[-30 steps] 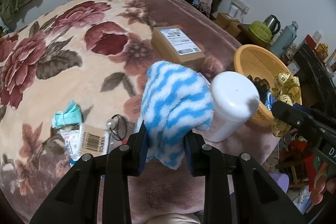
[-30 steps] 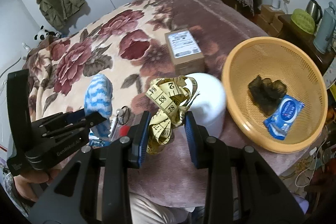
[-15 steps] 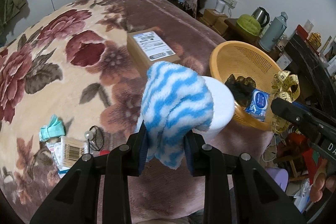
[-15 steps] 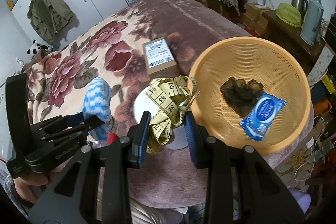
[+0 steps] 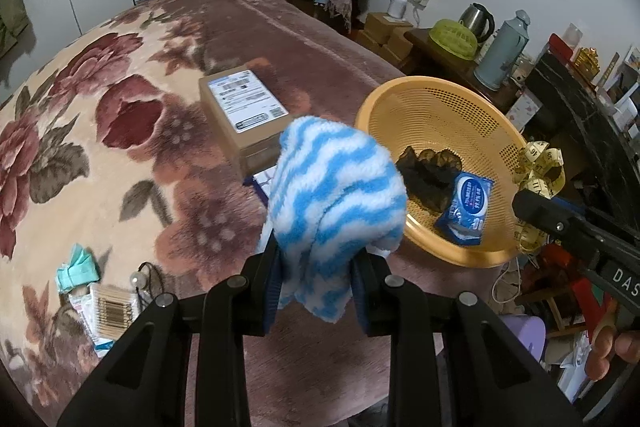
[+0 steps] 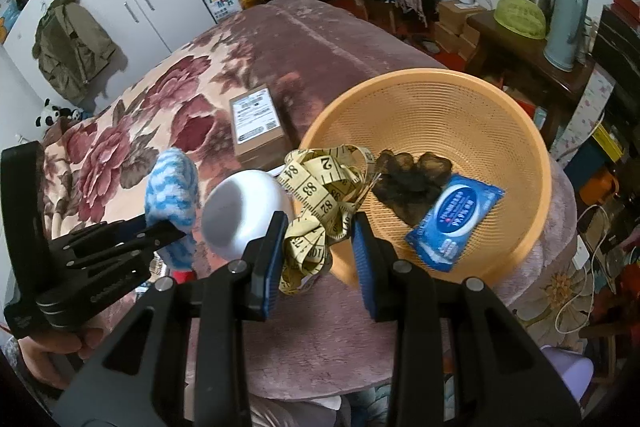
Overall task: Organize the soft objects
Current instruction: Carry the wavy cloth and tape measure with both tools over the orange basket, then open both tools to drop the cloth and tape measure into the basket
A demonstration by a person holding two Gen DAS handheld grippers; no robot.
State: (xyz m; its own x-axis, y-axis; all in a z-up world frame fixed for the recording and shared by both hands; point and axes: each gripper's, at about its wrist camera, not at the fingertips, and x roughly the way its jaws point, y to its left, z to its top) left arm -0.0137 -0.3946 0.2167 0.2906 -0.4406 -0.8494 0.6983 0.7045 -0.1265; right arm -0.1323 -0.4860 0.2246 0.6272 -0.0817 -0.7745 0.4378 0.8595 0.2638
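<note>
In the left wrist view, the left gripper (image 5: 316,281) is clamped on a blue-and-white striped fluffy cloth (image 5: 334,199), which bulges up above the pads and hangs a little below them. Just beyond the cloth sits the orange basket (image 5: 404,99) near the bed's edge, resting on the floral blanket (image 5: 80,131). Inside the basket lie a dark lacy bundle (image 5: 430,173) and a blue wipes packet (image 5: 466,209), touching each other. A cardboard box (image 5: 244,111) stands beside the basket, on its far-left side. Well away from the basket, at the lower left, a pack of cotton swabs (image 5: 114,307) and a teal item (image 5: 76,269) lie on the blanket. The right gripper enters at the right edge, with yellow tape over the basket's rim.

In the right wrist view, the right gripper (image 6: 320,247) is closed on a bunched yellow measuring tape (image 6: 320,199), held at the basket's (image 6: 536,143) near-left rim. A white rounded container (image 6: 246,211) stands just left of the basket. Further left, the left gripper (image 6: 120,243) holds the striped cloth (image 6: 172,187).
</note>
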